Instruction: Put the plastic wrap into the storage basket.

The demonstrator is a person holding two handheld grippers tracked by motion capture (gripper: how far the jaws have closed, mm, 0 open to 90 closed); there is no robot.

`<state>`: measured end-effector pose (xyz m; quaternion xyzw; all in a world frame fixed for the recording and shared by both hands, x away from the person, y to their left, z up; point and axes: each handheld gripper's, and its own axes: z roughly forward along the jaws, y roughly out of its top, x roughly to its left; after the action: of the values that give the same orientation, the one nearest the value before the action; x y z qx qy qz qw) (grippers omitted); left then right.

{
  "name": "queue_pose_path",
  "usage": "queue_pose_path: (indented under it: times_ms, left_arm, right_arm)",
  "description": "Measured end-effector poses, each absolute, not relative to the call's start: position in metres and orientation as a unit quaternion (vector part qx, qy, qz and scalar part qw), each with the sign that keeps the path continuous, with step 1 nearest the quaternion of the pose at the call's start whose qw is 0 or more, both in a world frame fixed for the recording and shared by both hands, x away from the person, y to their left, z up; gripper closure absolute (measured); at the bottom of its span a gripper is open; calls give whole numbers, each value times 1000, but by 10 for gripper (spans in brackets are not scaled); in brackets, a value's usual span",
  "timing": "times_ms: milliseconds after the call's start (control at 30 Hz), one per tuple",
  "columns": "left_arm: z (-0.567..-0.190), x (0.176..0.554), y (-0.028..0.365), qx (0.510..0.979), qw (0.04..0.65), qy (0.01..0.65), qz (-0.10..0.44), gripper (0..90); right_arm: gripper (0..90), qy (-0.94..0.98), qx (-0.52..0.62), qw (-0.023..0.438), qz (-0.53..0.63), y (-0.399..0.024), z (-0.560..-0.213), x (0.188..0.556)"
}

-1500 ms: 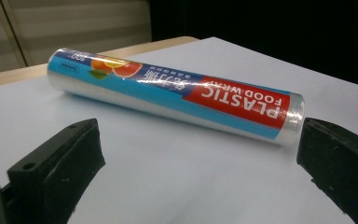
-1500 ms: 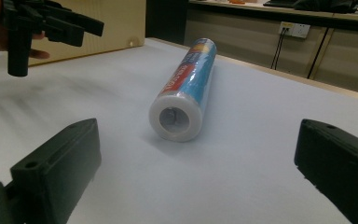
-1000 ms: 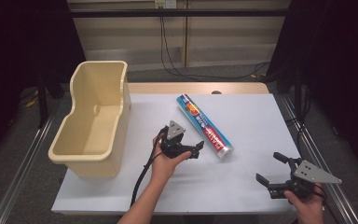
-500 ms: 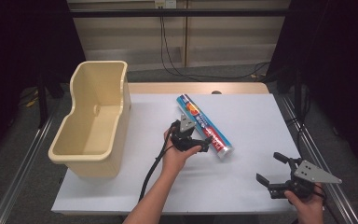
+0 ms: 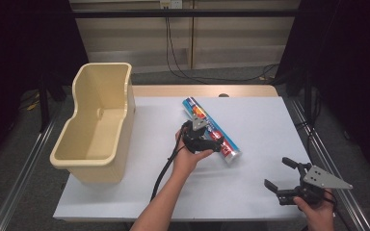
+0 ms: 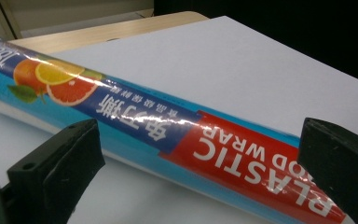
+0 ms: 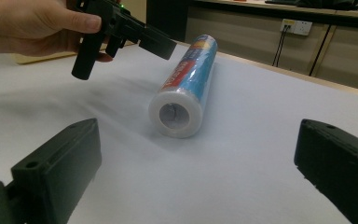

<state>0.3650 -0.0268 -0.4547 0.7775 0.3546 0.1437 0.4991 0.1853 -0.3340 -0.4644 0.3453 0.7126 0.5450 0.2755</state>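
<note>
The left gripper (image 5: 211, 140) has moved right onto the roll (image 5: 211, 129), jaws spread wide astride it. The right gripper (image 5: 280, 174) stays put, jaws apart, empty.

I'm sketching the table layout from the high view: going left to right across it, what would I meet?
Beige tub → left hand-held gripper, at the plastic wrap roll → right hand-held gripper near the table's front right corner.
</note>
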Motion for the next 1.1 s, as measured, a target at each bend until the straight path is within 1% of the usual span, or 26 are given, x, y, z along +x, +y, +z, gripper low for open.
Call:
queue_pose_path:
  times_ms: [67,133,167,233,267,300,367,400,467,500,567,600,633,667,700,867,900,967,1033,1100]
  left_arm:
    - [-454,365,-30,777,503,352,140,11]
    - [-454,365,-33,779,504,343,147,76]
    - [-454,364,-33,779,507,340,142,137]
    - [-454,364,-33,779,505,343,142,299]
    - [-454,365,-32,780,503,341,146,299]
    - [-454,366,-32,778,508,343,139,477]
    - [-454,367,-31,778,507,345,137,609]
    - [-454,368,-31,774,509,352,130,647]
    - [-455,369,-32,778,503,350,137,749]
    - [-455,370,-33,780,499,351,138,777]
    - [-455,371,-34,784,495,348,139,814]
    - [-454,373,-37,782,504,346,126,831]
    - [-454,373,-37,782,504,346,126,840]
    - [-451,373,-43,783,503,339,138,842]
    - [-450,373,-46,781,509,339,129,846]
    - [-453,374,-60,788,502,335,120,846]
    - [-455,373,-63,789,504,334,114,838]
    - [-458,373,-67,792,499,333,115,793]
    - [-459,372,-68,793,497,333,117,800]
    - [-459,372,-68,793,496,335,117,828]
  right_arm:
    - [3,713,346,274,545,-334,-465,185]
    - [2,713,345,273,546,-334,-465,185]
    - [3,712,346,273,546,-334,-465,185]
    - [3,711,346,273,547,-335,-465,185]
    - [3,711,346,273,547,-335,-465,185]
    - [4,712,346,272,547,-335,-465,186]
    - [4,714,346,270,546,-335,-466,186]
    - [4,715,345,271,545,-335,-466,186]
    - [4,714,345,271,545,-335,-466,186]
    - [4,715,343,270,545,-335,-466,187]
    - [4,716,343,270,545,-335,-466,187]
    - [4,717,342,270,544,-335,-466,187]
    - [4,717,342,270,544,-335,-466,187]
    - [5,718,342,268,544,-335,-467,187]
    - [5,718,342,267,544,-335,-467,187]
    - [5,716,344,269,544,-335,-467,187]
    - [5,716,344,269,544,-335,-467,187]
    - [5,718,343,270,542,-335,-467,187]
    - [5,717,344,270,543,-335,-467,187]
    - [5,717,344,271,543,-336,-467,187]
